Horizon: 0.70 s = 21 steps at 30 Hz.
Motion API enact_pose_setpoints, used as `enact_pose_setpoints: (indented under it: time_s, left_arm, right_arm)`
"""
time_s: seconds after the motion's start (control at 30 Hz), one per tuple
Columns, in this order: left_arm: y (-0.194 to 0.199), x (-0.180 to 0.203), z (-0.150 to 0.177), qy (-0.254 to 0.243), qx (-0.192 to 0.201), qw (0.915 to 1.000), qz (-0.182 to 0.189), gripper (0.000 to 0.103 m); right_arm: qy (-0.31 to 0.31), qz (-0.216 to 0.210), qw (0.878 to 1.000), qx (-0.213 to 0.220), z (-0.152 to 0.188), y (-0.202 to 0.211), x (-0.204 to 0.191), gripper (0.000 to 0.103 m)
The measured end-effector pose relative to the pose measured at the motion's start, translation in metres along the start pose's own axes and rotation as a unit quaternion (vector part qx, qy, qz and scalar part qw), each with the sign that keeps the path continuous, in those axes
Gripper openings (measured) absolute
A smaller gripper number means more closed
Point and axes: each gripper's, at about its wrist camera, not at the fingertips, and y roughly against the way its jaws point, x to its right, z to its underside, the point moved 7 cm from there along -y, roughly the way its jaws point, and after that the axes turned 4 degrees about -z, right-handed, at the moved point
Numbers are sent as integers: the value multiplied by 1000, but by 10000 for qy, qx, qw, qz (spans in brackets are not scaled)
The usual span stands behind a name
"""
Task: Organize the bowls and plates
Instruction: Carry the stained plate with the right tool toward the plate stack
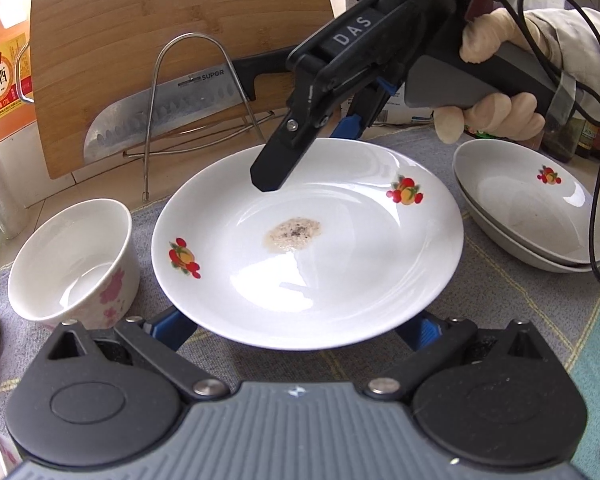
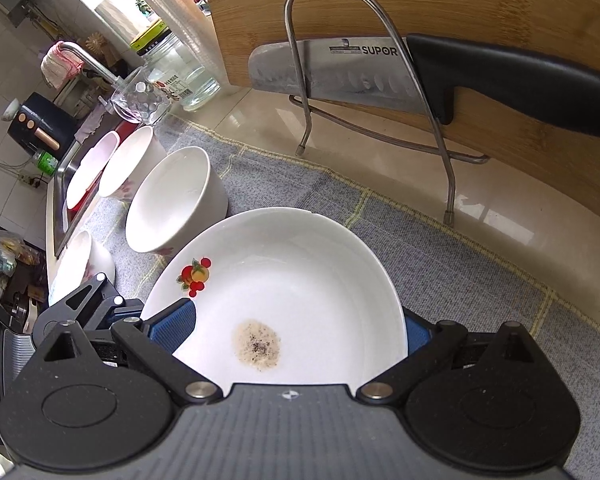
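Observation:
A white plate (image 1: 308,256) with fruit prints and a brown stain sits on the grey mat; it also shows in the right wrist view (image 2: 284,280). My left gripper (image 1: 300,328) is open, its blue pads mostly hidden under the plate's near rim. My right gripper (image 1: 300,156) reaches over the plate's far rim, one finger above the plate and one below; in its own view (image 2: 296,320) its jaws are open and straddle the plate. Two stacked shallow white plates (image 1: 528,204) lie at the right. A white bowl (image 1: 72,260) with pink flowers stands at the left.
A bamboo cutting board (image 1: 180,40) and a cleaver (image 1: 160,108) lean in a wire rack (image 1: 196,96) behind. A cooking wine bottle (image 1: 4,76) stands far left. Several more white bowls (image 2: 128,168), a glass (image 2: 140,96) and a jar (image 2: 180,72) line the sink edge.

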Motion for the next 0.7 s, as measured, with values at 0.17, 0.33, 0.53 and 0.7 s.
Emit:
enact_pose_setpoints:
  time_s: [0.17,0.33,0.53,0.7]
  left_arm:
    - [3,-1,-3,22,-32,10000,27,102]
    - [5,-1,-5,15,-61,10000,53,102]
    - [9,2,-7,-47,-89,9999,84,102]
    - [12,6,-9,-120,-97,9998,104,102]
  right_arm:
    - [34,18,10000,37,5,5,-8,103]
    - [55,-2,9999,95,12,12,-17,103]
    - [57,-16,9999,155,23,20,-26,103]
    - [40,-9,9998,217,33,27,-33,103]
